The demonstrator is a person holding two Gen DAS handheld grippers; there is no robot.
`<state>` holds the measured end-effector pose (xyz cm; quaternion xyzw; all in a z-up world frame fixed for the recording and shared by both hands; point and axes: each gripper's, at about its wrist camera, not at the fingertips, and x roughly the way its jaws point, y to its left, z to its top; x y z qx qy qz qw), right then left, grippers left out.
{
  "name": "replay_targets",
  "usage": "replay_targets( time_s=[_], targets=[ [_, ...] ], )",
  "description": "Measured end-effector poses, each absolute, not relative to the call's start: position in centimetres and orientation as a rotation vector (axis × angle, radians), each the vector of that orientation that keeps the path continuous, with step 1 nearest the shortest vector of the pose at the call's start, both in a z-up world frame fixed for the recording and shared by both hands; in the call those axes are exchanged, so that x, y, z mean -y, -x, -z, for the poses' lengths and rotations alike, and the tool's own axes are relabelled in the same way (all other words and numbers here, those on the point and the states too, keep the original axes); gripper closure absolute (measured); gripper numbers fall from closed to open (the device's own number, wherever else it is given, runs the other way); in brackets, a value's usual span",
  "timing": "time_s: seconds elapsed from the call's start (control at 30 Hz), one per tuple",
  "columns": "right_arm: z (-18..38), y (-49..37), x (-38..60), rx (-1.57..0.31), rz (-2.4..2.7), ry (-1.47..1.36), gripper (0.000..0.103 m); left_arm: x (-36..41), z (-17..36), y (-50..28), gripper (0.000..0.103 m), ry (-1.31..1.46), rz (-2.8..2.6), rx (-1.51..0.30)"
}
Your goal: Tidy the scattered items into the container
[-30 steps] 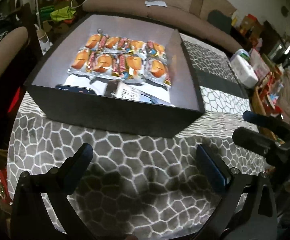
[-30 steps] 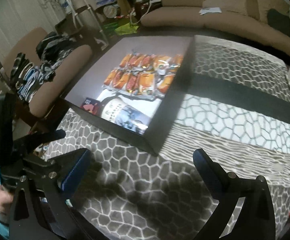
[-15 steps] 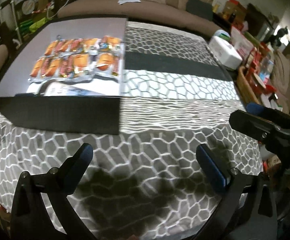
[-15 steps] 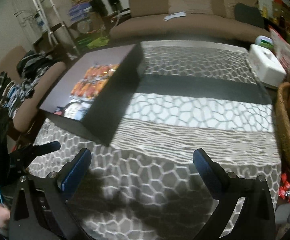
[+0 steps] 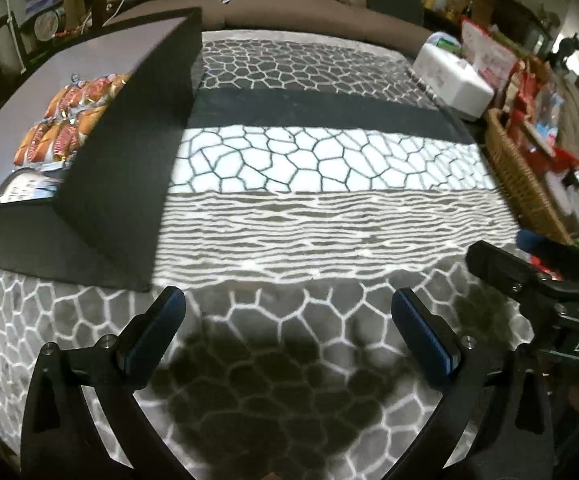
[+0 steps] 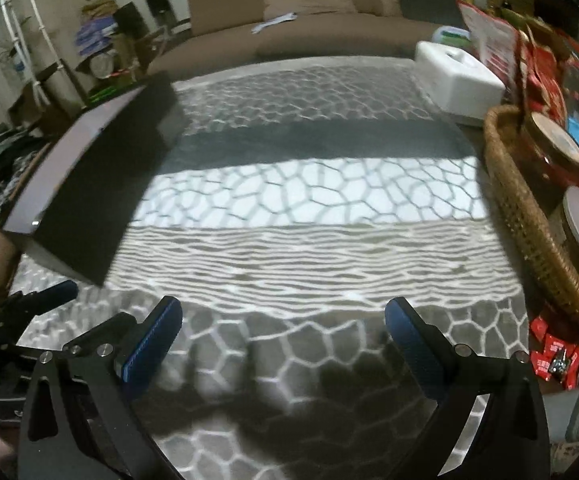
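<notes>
box (image 5: 101, 208) sits left of left gripper (image 5: 289, 316) (spread wide).

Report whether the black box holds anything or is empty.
Not empty. In the left wrist view the black box holds rows of orange snack packets and a printed package nearer its front wall.

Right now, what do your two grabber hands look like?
Both look alike. The left gripper and right gripper are black frames with cut-out holes and small silver screws. Each has two fingers tipped with blue ribbed pads. The right gripper's body, seen from the left camera, carries white letters reading "DAS".
</notes>
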<state>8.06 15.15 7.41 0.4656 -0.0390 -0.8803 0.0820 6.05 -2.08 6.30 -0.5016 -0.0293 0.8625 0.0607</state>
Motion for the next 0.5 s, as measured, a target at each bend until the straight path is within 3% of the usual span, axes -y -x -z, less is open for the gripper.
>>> replay_targets(
  time_s=[0.17, 0.5],
  targets=[
    [-5.1, -7.1, -17.0, 0.131, 2.678, -1.413, 0.000, 0.5, -4.0, -5.0, 0.000, 1.502, -2.658, 0.009],
    [-2.2, -6.1, -18.6, 0.129, 2.707, -1.417, 0.000, -1.0, -1.4, -3.5, 0.000, 1.510, -2.684, 0.023]
  ],
)
